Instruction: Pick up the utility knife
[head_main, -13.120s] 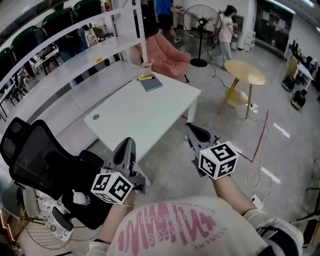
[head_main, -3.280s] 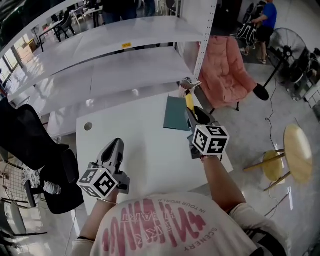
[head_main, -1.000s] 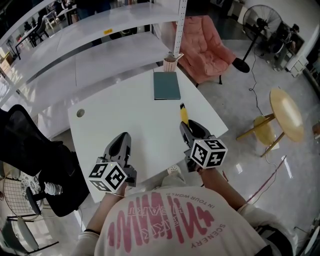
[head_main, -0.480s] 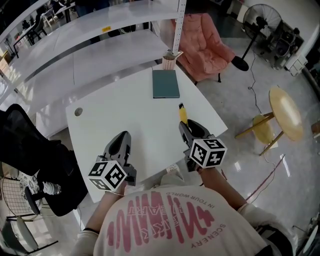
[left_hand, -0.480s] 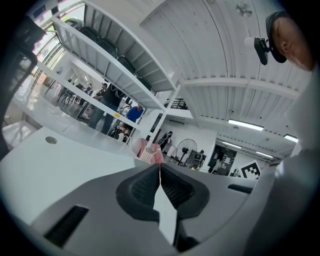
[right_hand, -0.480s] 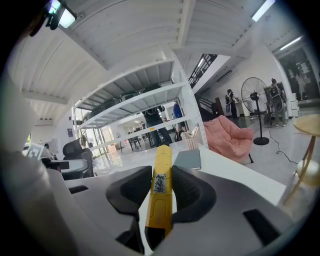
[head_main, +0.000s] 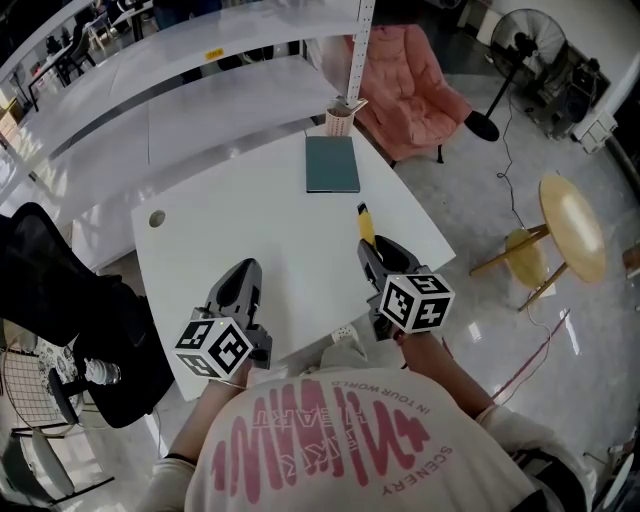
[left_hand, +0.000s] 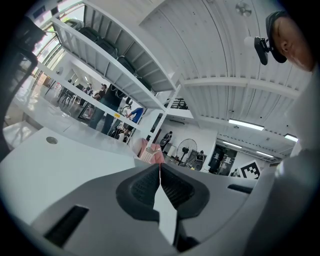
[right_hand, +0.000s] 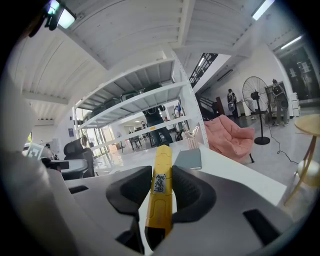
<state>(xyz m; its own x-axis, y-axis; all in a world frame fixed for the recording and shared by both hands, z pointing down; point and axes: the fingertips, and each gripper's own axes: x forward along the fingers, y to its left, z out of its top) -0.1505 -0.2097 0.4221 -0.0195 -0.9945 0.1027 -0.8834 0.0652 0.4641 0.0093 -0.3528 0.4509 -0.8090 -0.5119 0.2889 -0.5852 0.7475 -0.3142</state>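
Right gripper (head_main: 374, 258) clamped on yellow utility knife (right_hand: 161, 192), held lengthwise, clear of white table (head_main: 250, 235). Left gripper (head_main: 240, 290) closed, empty, idle.

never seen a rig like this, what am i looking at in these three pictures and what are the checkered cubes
No robot: a person holds two grippers; the cubes are parts of them. One picture comes from a head camera looking down on the left gripper, the right gripper and a white table. A green notebook lies on it, a cup at its far edge. The other two come from cameras riding on each gripper. The left jaws are shut on nothing; the right gripper clamps a yellow knife.
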